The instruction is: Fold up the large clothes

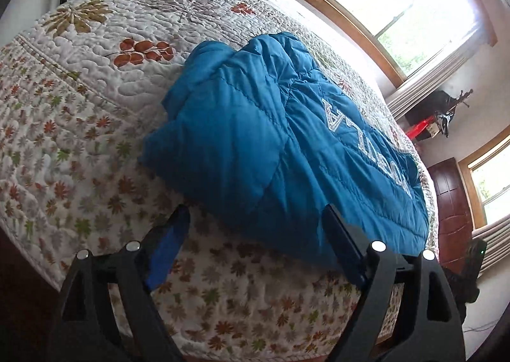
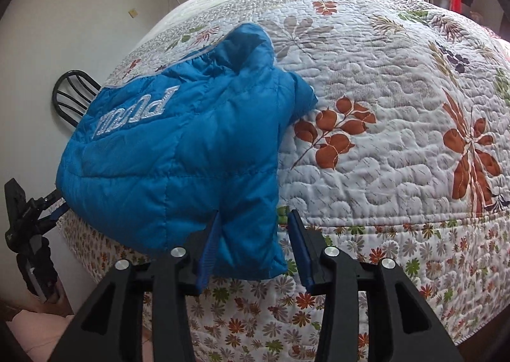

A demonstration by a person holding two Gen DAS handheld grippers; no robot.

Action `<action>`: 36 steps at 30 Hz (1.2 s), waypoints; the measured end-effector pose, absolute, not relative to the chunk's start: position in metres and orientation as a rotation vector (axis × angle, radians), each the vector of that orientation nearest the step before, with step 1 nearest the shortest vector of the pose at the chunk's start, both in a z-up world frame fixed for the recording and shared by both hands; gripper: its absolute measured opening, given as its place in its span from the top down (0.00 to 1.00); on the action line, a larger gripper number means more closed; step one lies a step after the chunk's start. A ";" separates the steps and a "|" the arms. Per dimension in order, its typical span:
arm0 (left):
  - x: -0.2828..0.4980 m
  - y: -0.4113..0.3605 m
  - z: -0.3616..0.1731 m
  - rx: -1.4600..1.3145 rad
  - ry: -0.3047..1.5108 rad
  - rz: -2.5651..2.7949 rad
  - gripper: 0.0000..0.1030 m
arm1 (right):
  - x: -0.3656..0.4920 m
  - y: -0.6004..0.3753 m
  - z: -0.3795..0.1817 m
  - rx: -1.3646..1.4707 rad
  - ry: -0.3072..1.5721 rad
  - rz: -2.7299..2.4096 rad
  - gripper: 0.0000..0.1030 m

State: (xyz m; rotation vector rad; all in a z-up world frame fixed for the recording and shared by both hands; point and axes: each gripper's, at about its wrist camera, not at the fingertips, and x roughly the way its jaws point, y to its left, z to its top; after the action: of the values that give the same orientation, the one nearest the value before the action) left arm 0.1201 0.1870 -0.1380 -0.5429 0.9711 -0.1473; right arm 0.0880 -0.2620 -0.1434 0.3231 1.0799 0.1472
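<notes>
Daylight from the windows (image 1: 411, 8) falls across a bed (image 1: 95, 100) under a quilted leaf-print cover, and your blue padded jacket (image 1: 255, 145) lies bundled near its front edge, part of it hanging over the side. White lettering shows on its upper face, and a sleeve or collar end pokes out toward the middle of the bed.

Your left claw (image 1: 255, 228) stands wide, its jaws either side of the jacket's near hem with nothing pinched. Your right claw (image 2: 255, 228) is narrower; the overhanging corner sits between its jaws, yet the pads look clear of the fabric, so I'd call it released.

By the look of it, you're between folds: the jacket seems doubled over already and both claws are free of it. Next, you'd likely need to pick a fresh edge, probably the overhanging hem, and carry it up onto the bed. Puffy fabric springs back, so pinch deep.

No bins, baskets or boxes show near the bed.
</notes>
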 end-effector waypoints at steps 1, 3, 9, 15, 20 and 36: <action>0.126 0.185 -0.141 -0.557 0.976 -0.140 0.17 | 0.087 -0.263 -0.145 0.327 1.082 0.147 0.59; 0.138 0.182 -0.149 -0.603 0.990 -0.151 0.16 | 0.086 -0.265 -0.149 0.341 1.088 0.151 0.59; 0.163 0.181 -0.162 -0.659 0.980 -0.134 0.22 | 0.088 -0.266 -0.154 0.350 1.100 0.168 0.59; 0.166 0.179 -0.166 -0.661 0.932 -0.156 0.52 | 0.090 -0.268 -0.158 0.361 1.115 0.184 0.59; 0.162 0.178 -0.169 -0.661 0.901 -0.161 0.57 | 0.095 -0.267 -0.163 0.345 1.125 0.186 0.57; 0.141 0.112 -0.066 -0.321 0.651 -0.152 0.75 | 0.080 -0.321 -0.143 0.283 1.053 -0.076 0.55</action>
State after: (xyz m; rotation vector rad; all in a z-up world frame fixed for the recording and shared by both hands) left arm 0.1406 0.1124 -0.0655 -0.3211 0.6510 -0.1519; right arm 0.0802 -0.3207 -0.1428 0.2834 1.0528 -0.0761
